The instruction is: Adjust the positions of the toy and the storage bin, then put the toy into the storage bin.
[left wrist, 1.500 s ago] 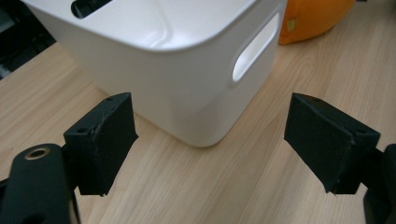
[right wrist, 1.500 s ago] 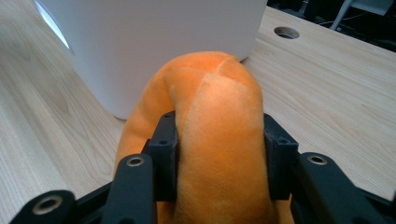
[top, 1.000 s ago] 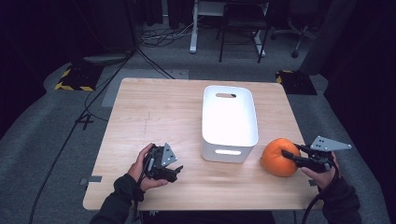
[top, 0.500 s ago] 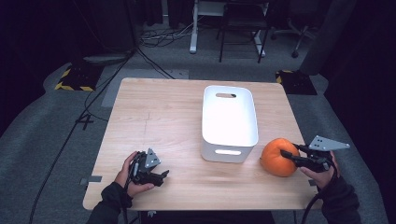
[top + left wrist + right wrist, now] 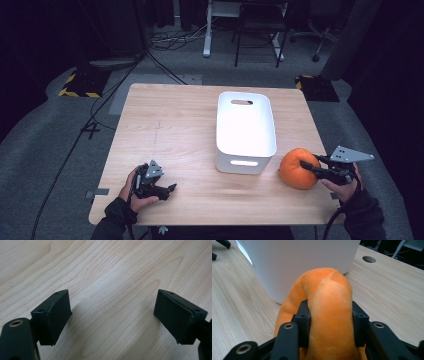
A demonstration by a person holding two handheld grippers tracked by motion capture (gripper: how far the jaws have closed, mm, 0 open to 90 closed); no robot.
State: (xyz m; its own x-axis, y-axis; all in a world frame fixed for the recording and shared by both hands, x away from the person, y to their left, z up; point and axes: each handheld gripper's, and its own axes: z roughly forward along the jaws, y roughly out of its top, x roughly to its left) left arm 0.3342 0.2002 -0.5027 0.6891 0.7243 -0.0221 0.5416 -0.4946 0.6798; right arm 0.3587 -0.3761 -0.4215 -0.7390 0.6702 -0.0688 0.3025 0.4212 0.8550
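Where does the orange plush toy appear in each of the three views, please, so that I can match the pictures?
High view: the orange plush toy lies at the lower right of the table, right of the white bin, with the right gripper closed on it.
Left gripper view: not in it; open jaws over bare table.
Right gripper view: centre and bottom, pinched between the jaws.
Shared landmark: the white bin, behind the toy in the right gripper view.

The person wears dark sleeves (image 5: 365, 215) that reach the wrists. Each hand has a black tool. The left gripper (image 5: 112, 317) has 2 thick black jaws with flat square pads, small screw holes on top and a brass ring in its arm. The right gripper (image 5: 329, 322) has 2 black blocky jaws, round silver screw rings, a grey 3-cornered plate (image 5: 351, 154) on top and a black cable (image 5: 334, 223) behind.
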